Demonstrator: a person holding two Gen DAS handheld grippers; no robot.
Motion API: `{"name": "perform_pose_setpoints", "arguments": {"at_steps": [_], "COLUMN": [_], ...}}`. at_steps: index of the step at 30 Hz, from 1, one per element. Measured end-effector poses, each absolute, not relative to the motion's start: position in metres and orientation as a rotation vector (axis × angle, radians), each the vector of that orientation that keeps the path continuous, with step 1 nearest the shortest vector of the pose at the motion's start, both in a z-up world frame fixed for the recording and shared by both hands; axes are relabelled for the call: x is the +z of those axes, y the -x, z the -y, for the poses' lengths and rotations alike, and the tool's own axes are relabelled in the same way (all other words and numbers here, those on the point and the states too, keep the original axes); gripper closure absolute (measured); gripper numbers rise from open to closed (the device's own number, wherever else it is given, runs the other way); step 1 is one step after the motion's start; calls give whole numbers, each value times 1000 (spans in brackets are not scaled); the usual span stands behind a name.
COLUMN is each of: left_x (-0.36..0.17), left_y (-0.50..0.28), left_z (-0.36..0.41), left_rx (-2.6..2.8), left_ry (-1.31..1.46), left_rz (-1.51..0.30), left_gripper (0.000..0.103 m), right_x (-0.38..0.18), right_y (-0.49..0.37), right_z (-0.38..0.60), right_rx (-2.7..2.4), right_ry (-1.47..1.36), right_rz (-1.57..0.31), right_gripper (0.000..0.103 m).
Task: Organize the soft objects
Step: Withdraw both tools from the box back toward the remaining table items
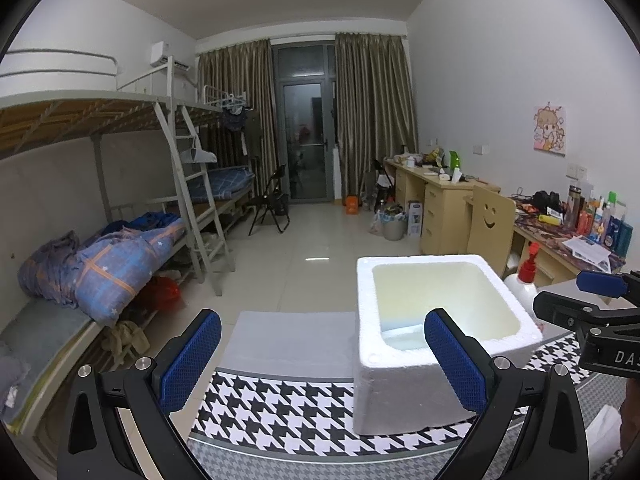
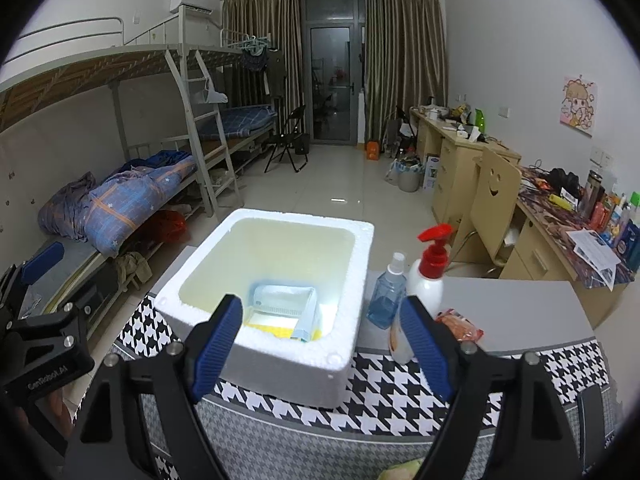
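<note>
A white foam box [image 2: 300, 218] stands on the houndstooth-cloth table [image 2: 400, 392]. On its floor lies a pale blue soft pack [image 2: 284, 304] on top of something yellow. My right gripper [image 2: 322, 346] hovers just before the box's near wall, open, with nothing between its blue pads. In the left wrist view the same foam box [image 1: 420, 262] is right of centre. My left gripper [image 1: 324, 360] is open and empty at the box's near left corner. The right gripper [image 1: 592, 308] shows at that view's right edge. The left gripper [image 2: 40, 320] shows at the left edge of the right wrist view.
Right of the box stand a blue spray bottle [image 2: 386, 296] and a white pump bottle [image 2: 428, 276] with a red top. An orange-red packet [image 2: 460, 326] lies beside them. Bunk beds [image 1: 120, 248] line the left wall and cluttered desks [image 1: 448, 196] the right.
</note>
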State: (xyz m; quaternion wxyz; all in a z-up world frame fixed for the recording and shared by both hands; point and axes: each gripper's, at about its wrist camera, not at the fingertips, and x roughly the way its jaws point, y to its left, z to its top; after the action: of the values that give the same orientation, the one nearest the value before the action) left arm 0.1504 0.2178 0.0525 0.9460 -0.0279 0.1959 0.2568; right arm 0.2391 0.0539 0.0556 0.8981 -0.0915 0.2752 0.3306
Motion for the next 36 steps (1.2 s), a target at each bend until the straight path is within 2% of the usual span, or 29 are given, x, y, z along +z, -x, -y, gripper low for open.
{"name": "perform_pose_setpoints", "arguments": {"at_steps": [36], "left_x": [82], "left_y": [-118], "left_z": [-136], "left_rx": [435], "left_ry": [1], "left_rz": [-344], "left_gripper": [1], "right_x": [79], "right_y": [-192], "right_z": [36], "right_rx": [598], "right_ry": [161], "right_rz": [-467], "right_gripper": [18]}}
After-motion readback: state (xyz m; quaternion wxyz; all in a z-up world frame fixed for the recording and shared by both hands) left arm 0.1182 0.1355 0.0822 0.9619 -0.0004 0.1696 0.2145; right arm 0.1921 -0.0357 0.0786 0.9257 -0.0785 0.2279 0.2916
